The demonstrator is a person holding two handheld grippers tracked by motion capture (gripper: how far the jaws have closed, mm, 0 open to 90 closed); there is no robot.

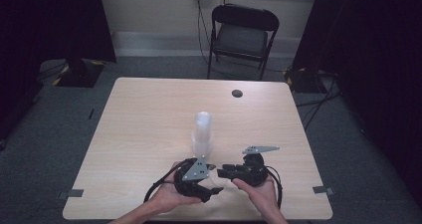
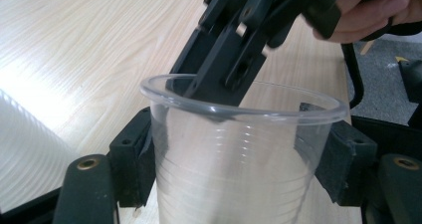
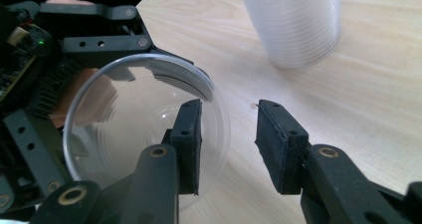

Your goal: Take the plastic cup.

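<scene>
cups first: from the high view i see a tall stack of clear cups (image 1: 202, 133) standing upright mid-table, and my two grippers low at the near edge of the table (image 1: 149, 114), just on the near side of that stack. the left gripper (image 1: 213, 185) and the right gripper (image 1: 225, 172) sit close together there, but the single cup between them barely reads from that height. the left gripper view settles it: a clear cup (image 2: 239, 154) sits between my left pads, clamped at its sides, mouth toward the right gripper (image 2: 224, 64), one jaw of which dips inside the rim. the right gripper view shows the cup's mouth (image 3: 144, 129), one right jaw inside it, the other outside the wall, the two apart and not pressing. open tabletop lies wide to the left, right and far side; the near edge is close under my hands.
</scene>
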